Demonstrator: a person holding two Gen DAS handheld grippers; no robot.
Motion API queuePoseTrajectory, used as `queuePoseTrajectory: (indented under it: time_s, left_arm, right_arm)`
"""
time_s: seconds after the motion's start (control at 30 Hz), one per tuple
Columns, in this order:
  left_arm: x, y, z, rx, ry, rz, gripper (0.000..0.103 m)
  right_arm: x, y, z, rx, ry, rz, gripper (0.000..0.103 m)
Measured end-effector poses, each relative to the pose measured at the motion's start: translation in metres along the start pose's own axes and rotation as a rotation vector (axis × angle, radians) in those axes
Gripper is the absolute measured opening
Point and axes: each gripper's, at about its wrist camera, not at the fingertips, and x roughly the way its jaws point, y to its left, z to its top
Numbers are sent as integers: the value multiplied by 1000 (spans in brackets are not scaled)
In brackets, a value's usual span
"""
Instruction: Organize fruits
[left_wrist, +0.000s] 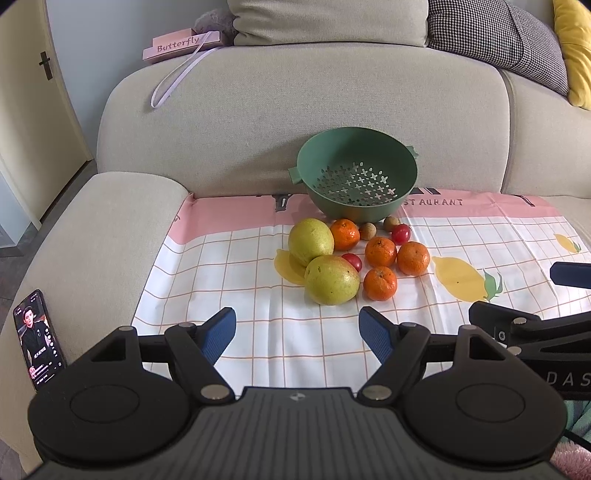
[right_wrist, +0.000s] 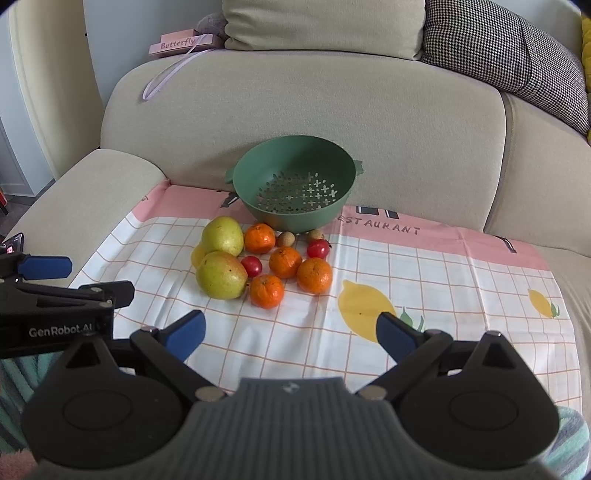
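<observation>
Green colander sat at the back of the printed cloth, against the sofa backrest, its bowl holding nothing. All fruit lay on the cloth just in front of the colander, in one loose cluster. Two yellow-green pears were at the cluster's left side, touching each other, one behind the other. Four mandarins: one just beside the rear pear near the colander's base, three grouped further forward and to the right. Two red cherry tomatoes, one tucked between the front pear and the mandarins, the other nearer the colander. Two small brown round fruits lay closest to the colander's base; kind not clear.

Left gripper hovered over the cloth, well in front of the colander and short of the fruit, blue pads wide apart, nothing between them. Right gripper was likewise in front of the colander, jaws spread, holding nothing.

A phone with a lit screen leaned on the sofa armrest, far left of the colander.
</observation>
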Motion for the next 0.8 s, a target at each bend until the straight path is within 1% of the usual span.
queuePoseTrajectory:
  time_s: [0.8]
  left_arm:
    - [-2,-6,-2,0,3,-3,88]
  right_arm:
    - [0,2,-2,-2,10,-7,96]
